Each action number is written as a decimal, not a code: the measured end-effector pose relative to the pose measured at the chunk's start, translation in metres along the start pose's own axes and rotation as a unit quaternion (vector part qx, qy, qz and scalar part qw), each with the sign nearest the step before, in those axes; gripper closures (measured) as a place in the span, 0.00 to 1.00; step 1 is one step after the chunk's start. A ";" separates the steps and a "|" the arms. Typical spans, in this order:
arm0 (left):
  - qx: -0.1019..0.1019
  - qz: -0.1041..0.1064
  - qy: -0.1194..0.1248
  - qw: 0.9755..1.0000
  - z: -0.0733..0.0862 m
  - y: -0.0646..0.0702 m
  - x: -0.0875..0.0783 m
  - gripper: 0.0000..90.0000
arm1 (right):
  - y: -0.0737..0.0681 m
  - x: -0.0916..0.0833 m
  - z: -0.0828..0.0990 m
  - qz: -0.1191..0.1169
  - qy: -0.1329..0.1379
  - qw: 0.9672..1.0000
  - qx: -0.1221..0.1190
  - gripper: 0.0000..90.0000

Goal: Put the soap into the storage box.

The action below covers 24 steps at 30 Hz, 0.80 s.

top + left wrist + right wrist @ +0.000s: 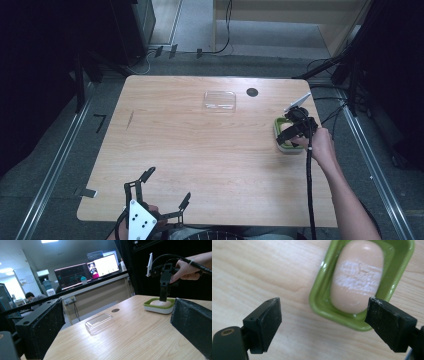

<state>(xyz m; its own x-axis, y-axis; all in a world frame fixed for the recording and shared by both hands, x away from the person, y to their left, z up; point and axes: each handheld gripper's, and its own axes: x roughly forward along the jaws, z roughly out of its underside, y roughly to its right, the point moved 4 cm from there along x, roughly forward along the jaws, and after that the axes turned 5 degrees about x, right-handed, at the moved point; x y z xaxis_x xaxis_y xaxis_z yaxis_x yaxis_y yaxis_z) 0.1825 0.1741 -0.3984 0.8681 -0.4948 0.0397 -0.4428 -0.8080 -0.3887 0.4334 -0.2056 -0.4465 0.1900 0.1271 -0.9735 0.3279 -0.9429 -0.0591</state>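
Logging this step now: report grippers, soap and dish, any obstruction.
Right gripper open above the dish, nothing held. Left gripper open, idle at near edge. Soap lies in green dish. Clear lid apart, mid-table; nothing in the way.

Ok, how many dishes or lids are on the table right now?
2. A green dish with soap in it sits near the right edge, under the right gripper. A clear lid lies apart at the far middle. Nothing seems hidden.

The high view looks steeply down on the whole table (200,150), the left gripper view skims level across it from the near edge, and the right gripper view stares close down onto the green dish (322,302) both others share.
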 end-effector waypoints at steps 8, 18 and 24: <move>0.000 0.000 0.000 1.000 0.000 0.000 0.000 0.00 | -0.016 -0.008 0.011 -0.001 -0.010 1.000 -0.029 0.12; 0.001 0.001 0.001 1.000 0.000 0.000 0.000 0.00 | -0.035 -0.014 0.030 0.004 -0.022 0.997 -0.071 0.10; 0.001 0.001 0.000 1.000 0.000 0.000 0.000 0.00 | -0.044 -0.015 0.046 0.004 -0.031 0.995 -0.092 0.10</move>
<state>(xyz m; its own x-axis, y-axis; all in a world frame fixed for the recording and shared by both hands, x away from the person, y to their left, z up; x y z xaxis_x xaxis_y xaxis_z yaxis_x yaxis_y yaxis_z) 0.1824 0.1738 -0.3984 0.8669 -0.4970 0.0387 -0.4445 -0.8057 -0.3914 0.3731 -0.1799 -0.4391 0.1382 0.0957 -0.9858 0.4916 -0.8707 -0.0156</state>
